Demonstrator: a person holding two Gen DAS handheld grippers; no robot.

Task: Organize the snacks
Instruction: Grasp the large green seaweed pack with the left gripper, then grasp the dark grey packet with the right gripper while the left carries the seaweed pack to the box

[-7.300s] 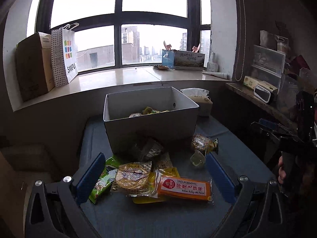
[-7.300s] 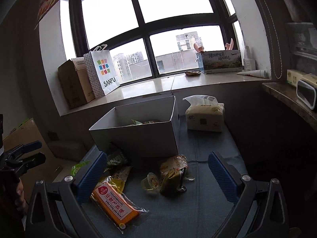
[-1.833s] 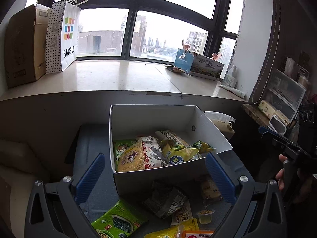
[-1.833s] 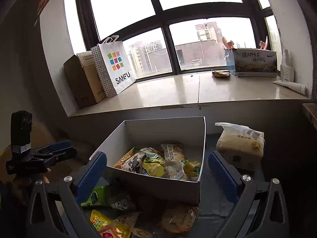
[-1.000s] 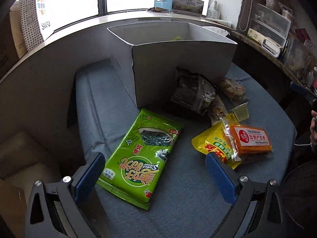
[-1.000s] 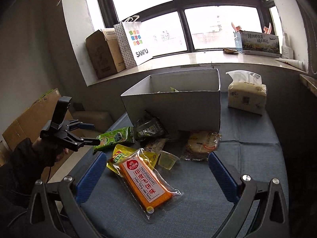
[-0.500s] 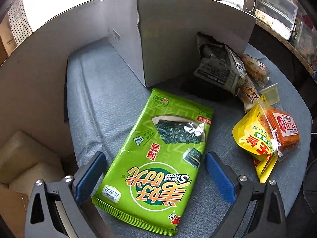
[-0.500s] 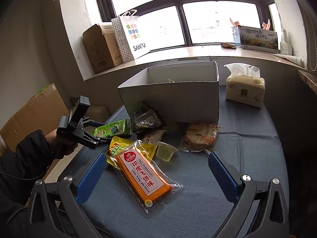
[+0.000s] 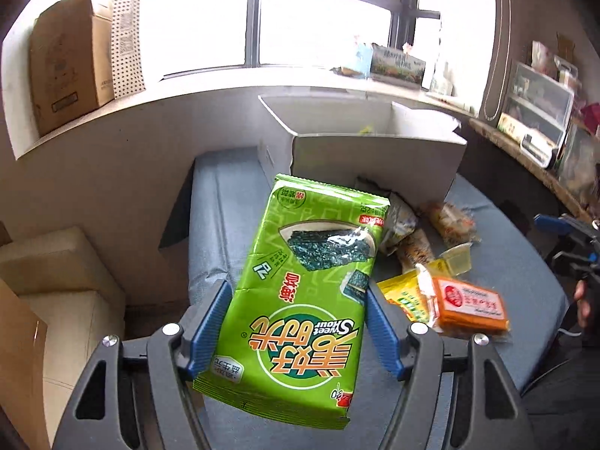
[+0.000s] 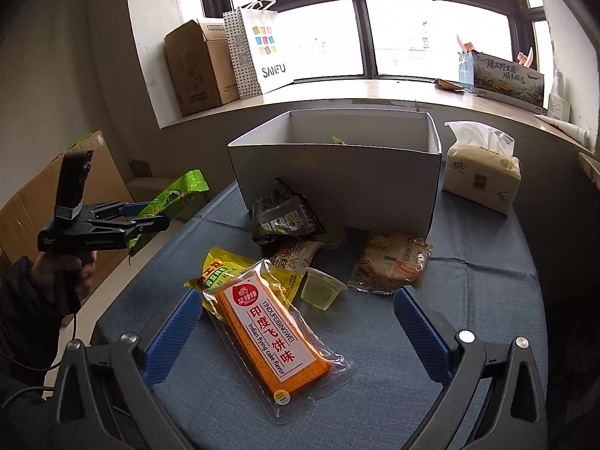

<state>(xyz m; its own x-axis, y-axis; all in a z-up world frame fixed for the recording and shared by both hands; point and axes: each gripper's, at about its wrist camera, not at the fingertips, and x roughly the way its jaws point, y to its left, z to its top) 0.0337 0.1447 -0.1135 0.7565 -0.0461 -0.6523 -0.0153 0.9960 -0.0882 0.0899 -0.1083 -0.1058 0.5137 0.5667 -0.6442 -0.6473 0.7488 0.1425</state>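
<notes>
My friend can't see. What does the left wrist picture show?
The left gripper is shut on a green seaweed snack bag, held above the blue table. Behind it stands a white box, with an orange cake packet and other snacks lying nearby.
</notes>
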